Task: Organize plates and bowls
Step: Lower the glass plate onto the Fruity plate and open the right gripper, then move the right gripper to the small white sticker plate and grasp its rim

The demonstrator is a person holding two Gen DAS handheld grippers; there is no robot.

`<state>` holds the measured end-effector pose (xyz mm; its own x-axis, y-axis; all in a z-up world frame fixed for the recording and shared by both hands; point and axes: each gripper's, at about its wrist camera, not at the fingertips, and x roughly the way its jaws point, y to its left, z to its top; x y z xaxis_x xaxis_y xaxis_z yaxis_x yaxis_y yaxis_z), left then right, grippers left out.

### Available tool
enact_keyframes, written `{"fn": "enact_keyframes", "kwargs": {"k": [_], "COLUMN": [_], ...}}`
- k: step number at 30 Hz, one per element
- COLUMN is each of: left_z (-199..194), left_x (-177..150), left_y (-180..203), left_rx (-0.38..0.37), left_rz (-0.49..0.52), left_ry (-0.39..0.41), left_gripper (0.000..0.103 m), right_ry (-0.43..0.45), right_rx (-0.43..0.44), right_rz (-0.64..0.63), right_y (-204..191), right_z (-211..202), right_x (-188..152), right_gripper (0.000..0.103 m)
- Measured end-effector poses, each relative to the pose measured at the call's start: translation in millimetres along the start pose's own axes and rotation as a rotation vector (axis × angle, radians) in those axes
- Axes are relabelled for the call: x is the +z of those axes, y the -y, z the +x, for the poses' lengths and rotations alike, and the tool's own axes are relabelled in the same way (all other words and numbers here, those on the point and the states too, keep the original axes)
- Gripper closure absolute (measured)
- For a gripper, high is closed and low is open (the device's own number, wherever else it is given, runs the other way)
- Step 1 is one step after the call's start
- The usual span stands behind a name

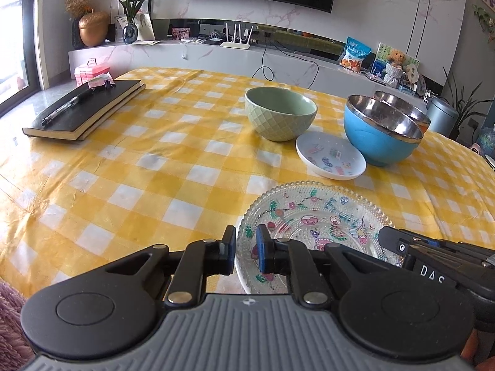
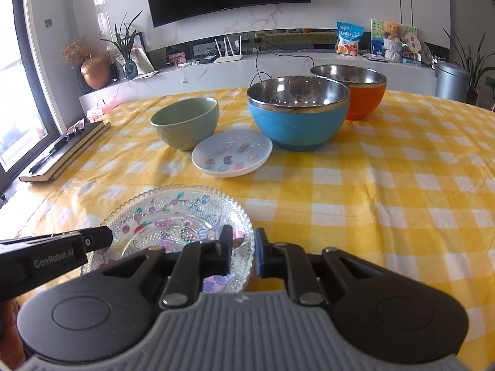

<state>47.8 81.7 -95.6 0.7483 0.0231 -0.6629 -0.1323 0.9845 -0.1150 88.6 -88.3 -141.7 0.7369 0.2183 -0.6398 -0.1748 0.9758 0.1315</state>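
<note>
We count three bowls at the table's [image 2: 402,185] far side: one green [image 2: 185,122], one blue [image 2: 298,117], one orange [image 2: 365,92] behind it. Two plates lie nearer us: a white one [image 2: 232,153] by the bowls and a glass one [image 2: 173,222] closest. Our left gripper [image 1: 245,249] pinches the glass plate's left rim; our right gripper [image 2: 243,252] pinches its right rim, both nearly closed.

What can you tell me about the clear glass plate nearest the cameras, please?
The glass plate is clear pressed glass with a beaded, scalloped rim and colourful cartoon figures across its face. It sits at the near edge of the yellow checked tablecloth, apart from the other dishes. The left gripper grips its left rim and the right gripper its right rim.
</note>
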Motion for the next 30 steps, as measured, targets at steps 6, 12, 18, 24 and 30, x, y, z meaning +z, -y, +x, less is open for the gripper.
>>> {"fn": "enact_keyframes", "kwargs": {"k": [6, 12, 18, 24, 30], "left_z": [-2.5, -16.7, -25.8, -19.5, -1.5], "left_x": [0.1, 5.0, 18.3, 40.2, 60.9], "left_y": [0.6, -0.8, 1.8, 10.6, 23.0], "left_rx": [0.017, 0.006, -0.059, -0.129, -0.173], "left_rz": [0.011, 0.000, -0.059, -0.087, -0.088], "left_ry": [0.016, 0.078, 0.078, 0.052, 0.062], "left_gripper": [0.086, 0.069, 0.057, 0.056, 0.051], "right_ry": [0.007, 0.056, 0.065, 0.080, 0.094], "right_rx": [-0.016, 0.001, -0.004, -0.010, -0.008], "right_rz": [-0.075, -0.011, 0.072, 0.113, 0.162], "right_y": [-8.4, 1.8, 16.5, 26.5, 38.6], "right_z": [-0.5, -14.1, -22.6, -23.0, -15.0], "right_x": [-2.9, 2.6, 8.8, 19.9, 32.6], "right_gripper": [0.075, 0.056, 0.050, 0.048, 0.048]}}
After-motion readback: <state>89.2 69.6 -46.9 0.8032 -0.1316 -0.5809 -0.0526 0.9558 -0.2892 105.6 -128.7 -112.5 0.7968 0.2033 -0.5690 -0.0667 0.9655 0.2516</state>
